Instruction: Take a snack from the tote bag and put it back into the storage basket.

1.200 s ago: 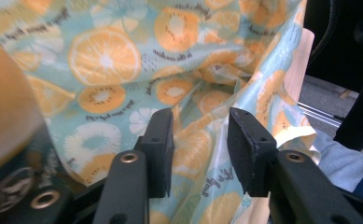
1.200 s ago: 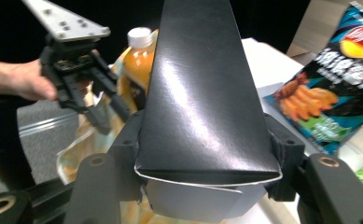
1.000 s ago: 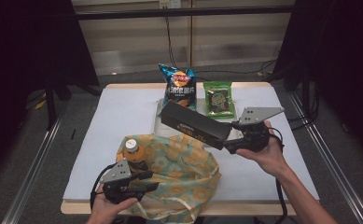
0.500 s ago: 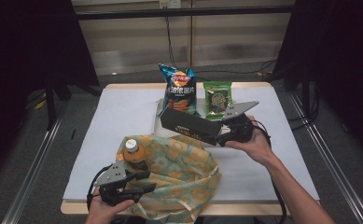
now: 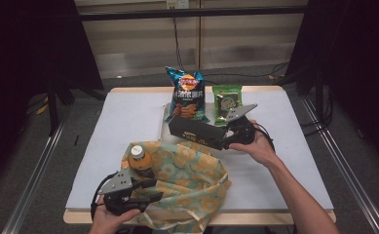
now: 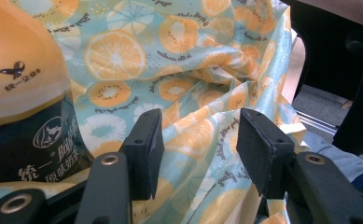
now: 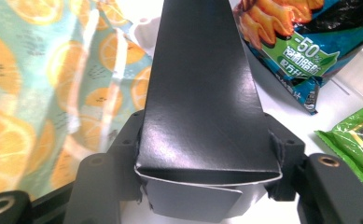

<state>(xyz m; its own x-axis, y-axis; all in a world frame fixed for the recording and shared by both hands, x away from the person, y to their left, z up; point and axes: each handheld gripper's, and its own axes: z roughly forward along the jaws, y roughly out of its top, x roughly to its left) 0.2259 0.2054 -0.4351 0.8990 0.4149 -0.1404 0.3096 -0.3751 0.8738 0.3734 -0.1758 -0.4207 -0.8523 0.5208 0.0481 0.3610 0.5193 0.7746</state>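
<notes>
A long black carton point(image 5: 197, 132) hangs level just past the far edge of an orange-slice print cloth bag point(image 5: 192, 180). My right gripper point(image 5: 224, 137) is shut on the carton's right end. In the right gripper view the carton point(image 7: 202, 107) stretches away from the gripper point(image 7: 205, 142), its sides pressed by both pads. An orange-capped drink bottle point(image 5: 139, 163) stands in the bag's left side. Just in front of the bottle my left gripper point(image 5: 153, 191) lies at the bag's near edge. In its own view the left gripper point(image 6: 198, 140) is open over the printed cloth point(image 6: 188, 88), with the bottle point(image 6: 25, 93) at the left.
A blue crisp packet point(image 5: 187, 96) and a green snack packet point(image 5: 227, 102) lie at the far middle of the white table point(image 5: 294, 161). A small white object point(image 7: 144, 28) sits under the carton's far end. The person's forearms come in from the near edge.
My right gripper has carried the black carton left and down, closer to the table and the bag's far edge. The left gripper, bag and bottle have stayed put.
</notes>
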